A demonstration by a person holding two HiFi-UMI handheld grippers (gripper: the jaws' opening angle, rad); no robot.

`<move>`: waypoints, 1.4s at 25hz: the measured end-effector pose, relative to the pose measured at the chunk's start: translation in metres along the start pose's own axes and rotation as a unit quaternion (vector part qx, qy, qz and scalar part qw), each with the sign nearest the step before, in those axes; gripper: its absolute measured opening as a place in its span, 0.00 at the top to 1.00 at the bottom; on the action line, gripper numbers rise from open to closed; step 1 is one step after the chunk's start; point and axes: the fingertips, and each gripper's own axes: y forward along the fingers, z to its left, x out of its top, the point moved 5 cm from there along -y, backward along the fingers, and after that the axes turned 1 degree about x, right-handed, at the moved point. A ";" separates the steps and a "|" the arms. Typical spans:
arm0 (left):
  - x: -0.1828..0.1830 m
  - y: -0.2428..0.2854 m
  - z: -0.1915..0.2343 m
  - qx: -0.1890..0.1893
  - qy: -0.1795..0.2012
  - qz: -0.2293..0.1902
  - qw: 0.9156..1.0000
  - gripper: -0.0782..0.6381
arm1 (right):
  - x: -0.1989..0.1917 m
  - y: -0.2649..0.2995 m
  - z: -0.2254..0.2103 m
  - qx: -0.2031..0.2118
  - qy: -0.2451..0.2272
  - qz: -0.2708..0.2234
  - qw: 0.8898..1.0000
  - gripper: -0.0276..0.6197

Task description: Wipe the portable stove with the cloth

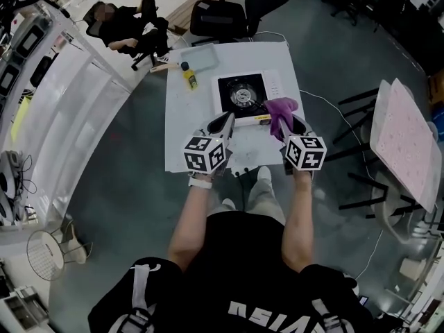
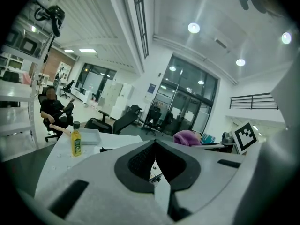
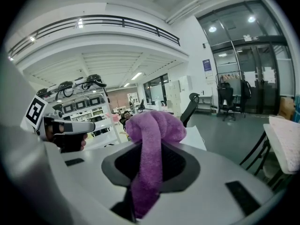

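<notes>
The portable stove [image 1: 243, 93], black-topped with a white body, sits on the white table [image 1: 182, 137] just ahead of both grippers. My right gripper [image 1: 286, 121] is shut on a purple cloth [image 1: 281, 108], which bunches above the jaws [image 3: 155, 126] and hangs down between them. The cloth hovers at the stove's near right corner. My left gripper [image 1: 227, 120] is at the stove's near left corner, with its jaws closed tip to tip [image 2: 154, 143] and nothing in them. The cloth [image 2: 186, 137] shows to the right in the left gripper view.
A yellow bottle [image 1: 189, 75] and a shallow tray [image 1: 201, 59] stand at the table's far left. Office chairs [image 1: 222, 12] and a seated person [image 1: 125, 26] are beyond the table. A pink-topped stand [image 1: 406, 141] is at the right and shelving [image 1: 28, 40] runs along the left.
</notes>
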 end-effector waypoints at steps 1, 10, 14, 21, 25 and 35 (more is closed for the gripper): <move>0.003 0.006 0.001 0.003 -0.002 -0.003 1.000 0.88 | 0.003 0.004 -0.006 0.001 0.000 0.001 1.000 0.82; 0.026 0.071 0.004 0.027 -0.003 -0.006 1.000 0.88 | 0.031 0.048 -0.068 0.016 0.006 0.009 1.000 0.82; 0.033 0.095 0.007 0.043 -0.005 -0.004 0.999 0.88 | 0.041 0.070 -0.092 0.028 0.004 0.018 0.999 0.82; 0.028 0.128 0.010 0.072 -0.017 -0.001 0.997 0.88 | 0.046 0.100 -0.127 0.052 0.009 0.035 0.998 0.82; 0.023 0.151 0.008 0.084 -0.031 -0.001 0.996 0.88 | 0.043 0.118 -0.151 0.062 0.009 0.054 0.997 0.82; 0.004 0.212 0.012 0.109 -0.044 0.004 0.993 0.88 | 0.029 0.180 -0.195 0.096 -0.005 0.096 0.991 0.82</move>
